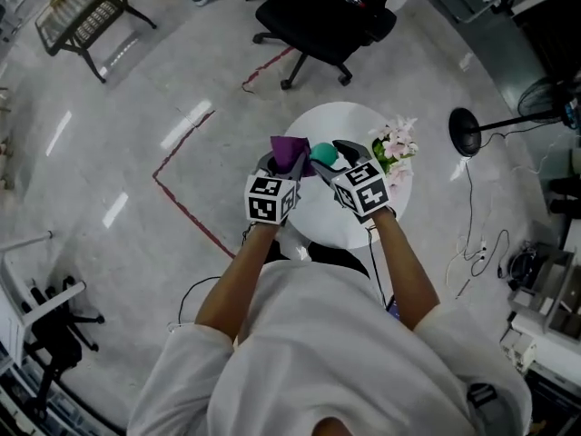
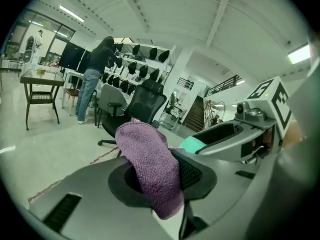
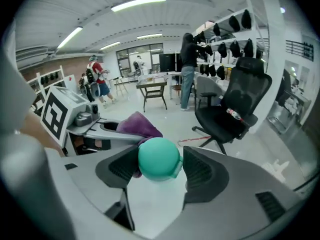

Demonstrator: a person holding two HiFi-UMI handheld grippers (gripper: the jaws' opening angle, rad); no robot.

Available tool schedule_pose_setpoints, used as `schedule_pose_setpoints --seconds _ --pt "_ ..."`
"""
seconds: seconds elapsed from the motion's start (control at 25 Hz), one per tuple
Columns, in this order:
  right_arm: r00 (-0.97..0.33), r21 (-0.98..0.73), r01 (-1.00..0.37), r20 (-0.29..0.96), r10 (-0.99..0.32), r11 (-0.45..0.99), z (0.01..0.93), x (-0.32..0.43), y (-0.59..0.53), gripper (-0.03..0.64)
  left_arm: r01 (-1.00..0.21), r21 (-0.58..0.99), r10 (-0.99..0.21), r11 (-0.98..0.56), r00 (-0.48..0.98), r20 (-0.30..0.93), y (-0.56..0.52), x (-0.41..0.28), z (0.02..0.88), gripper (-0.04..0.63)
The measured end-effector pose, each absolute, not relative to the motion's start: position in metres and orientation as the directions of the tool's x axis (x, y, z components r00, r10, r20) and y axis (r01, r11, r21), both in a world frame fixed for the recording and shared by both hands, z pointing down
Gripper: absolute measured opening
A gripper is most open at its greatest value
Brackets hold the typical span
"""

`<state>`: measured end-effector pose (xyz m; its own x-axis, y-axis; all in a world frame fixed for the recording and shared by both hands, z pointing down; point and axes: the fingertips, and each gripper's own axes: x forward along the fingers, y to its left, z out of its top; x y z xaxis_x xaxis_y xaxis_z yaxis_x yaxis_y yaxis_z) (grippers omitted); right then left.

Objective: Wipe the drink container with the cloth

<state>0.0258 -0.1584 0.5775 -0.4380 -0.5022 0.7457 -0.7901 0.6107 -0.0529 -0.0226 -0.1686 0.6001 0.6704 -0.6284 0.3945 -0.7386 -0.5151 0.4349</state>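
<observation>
The right gripper has its jaws set wide round the teal drink container, with the pads pressing its sides. The left gripper is pinched on the purple cloth, just beside the container. Both are over the round white table, forearms reaching forward side by side. Pink flowers sit at the table's right edge.

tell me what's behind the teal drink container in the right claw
The purple cloth, pinched in the left claw, sits right behind the drink container. The container's far side, and any contact there, is hidden by the container itself.
</observation>
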Motion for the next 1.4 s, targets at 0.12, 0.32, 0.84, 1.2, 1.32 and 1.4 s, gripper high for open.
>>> schedule_pose_setpoints --seconds 0.12,0.32,0.84,1.2,1.32,1.4 --pt "-0.396 -0.055 -0.842 0.738 -0.546 0.536 0.579 0.027 -0.159 0.29 -0.711 0.465 -0.586 -0.528 0.701 0.406 -0.173 -0.019 0.619 0.118" --pt "-0.347 -0.055 -0.888 0.732 -0.586 0.457 0.58 0.031 -0.158 0.29 -0.684 0.507 -0.543 -0.524 0.727 0.419 -0.177 -0.01 0.65 0.118" --pt "-0.342 -0.049 -0.89 0.73 -0.592 0.453 0.583 0.034 -0.158 0.291 -0.724 0.481 -0.428 -0.494 0.684 0.59 -0.184 -0.001 0.762 0.118" --pt "-0.386 -0.061 -0.867 0.711 -0.588 0.495 0.574 0.039 -0.15 0.29 -0.75 0.378 -0.404 -0.543 0.628 0.665 -0.175 0.0 0.761 0.12" --pt "-0.423 -0.066 -0.849 0.681 -0.598 0.524 0.557 0.052 -0.143 0.291 -0.753 0.367 -0.433 -0.546 0.628 0.646 -0.165 0.0 0.735 0.121" --pt "-0.438 -0.071 -0.85 0.644 -0.627 0.521 0.543 0.062 -0.149 0.291 -0.762 0.331 -0.47 -0.557 0.618 0.63 -0.172 -0.008 0.711 0.121"
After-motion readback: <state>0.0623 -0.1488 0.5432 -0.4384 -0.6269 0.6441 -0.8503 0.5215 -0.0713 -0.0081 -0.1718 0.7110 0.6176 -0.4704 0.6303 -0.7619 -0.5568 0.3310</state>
